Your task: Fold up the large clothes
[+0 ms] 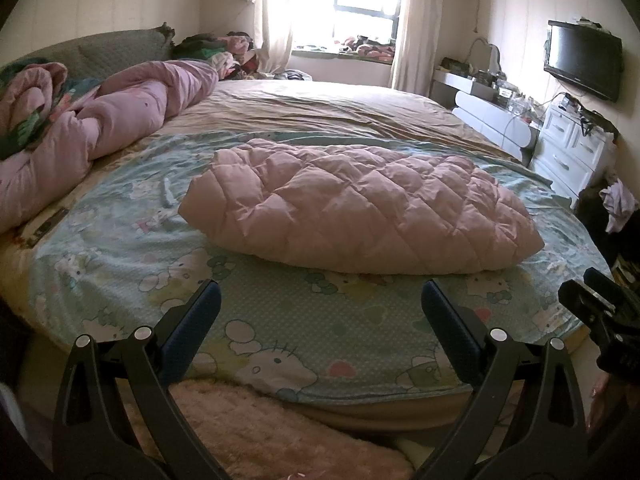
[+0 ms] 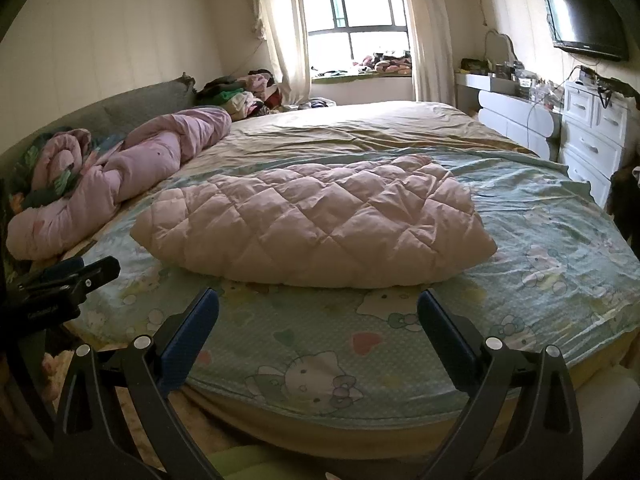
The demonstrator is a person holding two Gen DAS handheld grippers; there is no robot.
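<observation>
Pink quilted jacket [image 1: 360, 204] is lying folded into a compact bundle on the bed [image 1: 304, 344], at 12 o'clock from both tools. Left tongs [image 1: 320, 304] are standing spread wide, gripping nothing; right tongs [image 2: 318, 312] are likewise spread and empty, both hovering short of the near hem. Judging by the tidy shape, folding is looking largely complete; a final halving or squaring may be remaining.

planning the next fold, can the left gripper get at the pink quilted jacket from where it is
Probably yes: the left gripper is open, holding nothing, and only bare cartoon-print sheet lies between it and the pink quilted jacket.
</observation>
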